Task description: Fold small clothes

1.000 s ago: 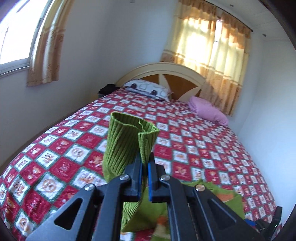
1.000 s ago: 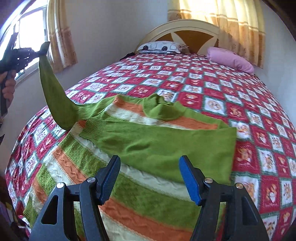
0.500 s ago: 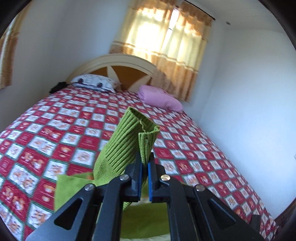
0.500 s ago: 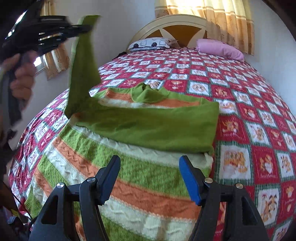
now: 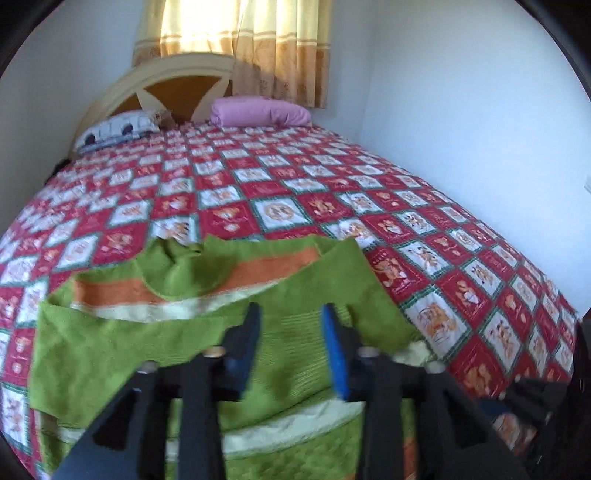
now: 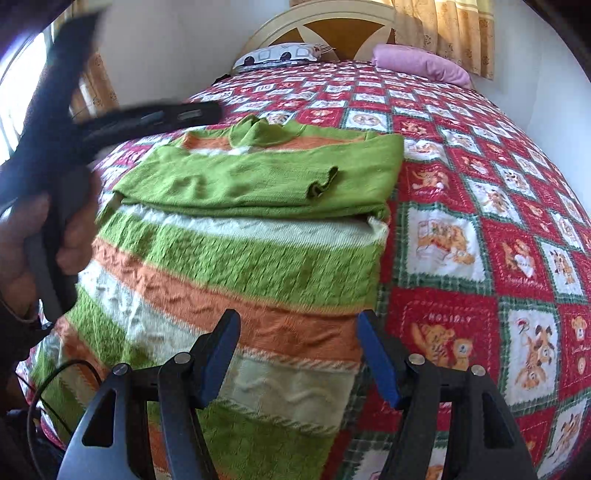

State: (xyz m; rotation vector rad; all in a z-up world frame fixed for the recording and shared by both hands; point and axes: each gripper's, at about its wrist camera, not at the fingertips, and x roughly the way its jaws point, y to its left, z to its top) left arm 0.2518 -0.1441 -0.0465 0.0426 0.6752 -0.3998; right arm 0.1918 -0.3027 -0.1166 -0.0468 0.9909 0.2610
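the green, orange and cream striped sweater (image 6: 236, 258) is lying flat on the red patchwork bedspread (image 6: 480, 206), front-down or up i cannot tell, so that it can be folded in on itself; both sleeves are lying crossed over the chest, the upper sleeve (image 6: 258, 177) ending in a ribbed cuff (image 6: 321, 184) near the right edge. the left gripper (image 5: 291, 343) is hovering over that sleeve, its jaws having just been opening, now apart with nothing pinched between them, so the sleeve is lying loose. the right gripper (image 6: 299, 354) is waiting over the hem end with jaws wide apart and empty, likely ready for the next fold. counting: one sweater, two grippers, two pillows by the headboard (image 6: 332, 29)
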